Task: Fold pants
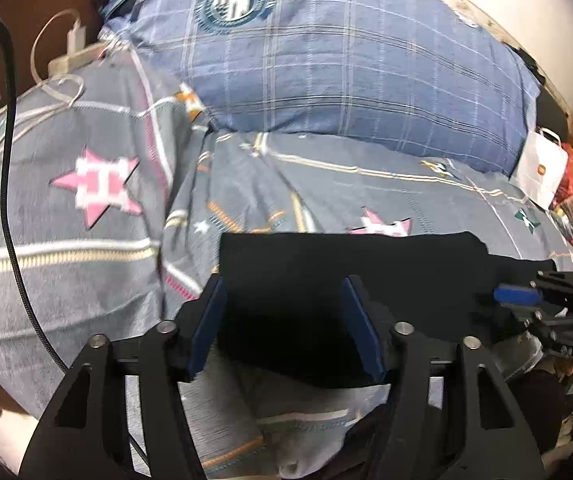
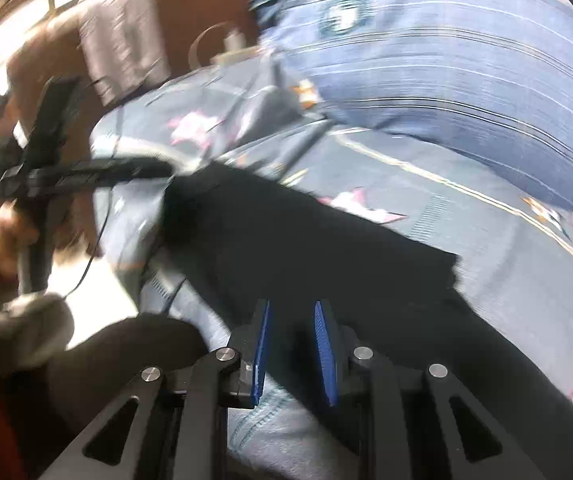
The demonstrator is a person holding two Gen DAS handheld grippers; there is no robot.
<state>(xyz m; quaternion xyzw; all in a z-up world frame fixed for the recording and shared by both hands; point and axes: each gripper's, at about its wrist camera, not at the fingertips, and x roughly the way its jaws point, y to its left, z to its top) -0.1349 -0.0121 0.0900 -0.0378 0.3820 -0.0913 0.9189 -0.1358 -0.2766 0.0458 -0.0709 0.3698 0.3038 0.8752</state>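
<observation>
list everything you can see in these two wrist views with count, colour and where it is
black fabric pants: one, black, lying flat on the bed in front of both grippers
grey star-patterned bedsheet: one, grey with pink stars and stripes, under the pants
blue plaid pillow: one, blue with a round emblem, beyond the pants
white charger and cable: one, white, far left on the bed edge
thin black cable: one, black, along the left side
white paper bag: one, white, far right by the pillow
left gripper: one, black with blue pads, jaws apart above the pants
right gripper: one, black with blue pads, narrow gap, nothing clearly pinched
hand: one, holding the left gripper's handle
</observation>
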